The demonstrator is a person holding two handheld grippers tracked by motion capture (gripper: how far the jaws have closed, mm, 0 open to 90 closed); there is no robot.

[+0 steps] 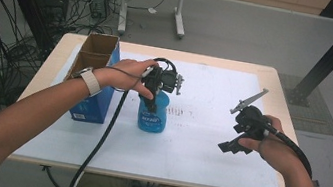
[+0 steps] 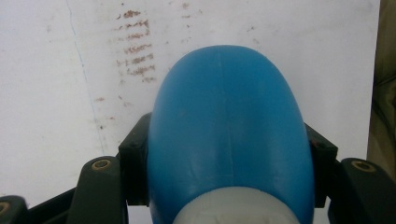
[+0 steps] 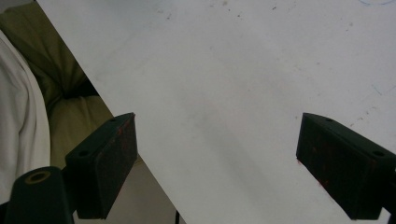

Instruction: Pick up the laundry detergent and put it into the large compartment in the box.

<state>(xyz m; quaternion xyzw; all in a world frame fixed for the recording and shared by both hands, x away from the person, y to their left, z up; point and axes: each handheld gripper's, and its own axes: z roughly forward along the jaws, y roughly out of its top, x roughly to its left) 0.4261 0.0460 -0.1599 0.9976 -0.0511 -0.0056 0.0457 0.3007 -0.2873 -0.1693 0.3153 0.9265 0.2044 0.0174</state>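
Blue bottle (image 1: 153, 115) stands upright on the white tabletop (image 1: 196, 149) beside the cardboard box (image 1: 96, 52), squeezed tight from above by the left hand-held gripper (image 1: 153, 102) so it can be lifted, while the right hand-held gripper (image 1: 230, 145) waits wide open, holding nothing.

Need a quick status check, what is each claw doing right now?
Left claw: closed on the blue bottle.
Right claw: open, holding nothing, above the table.
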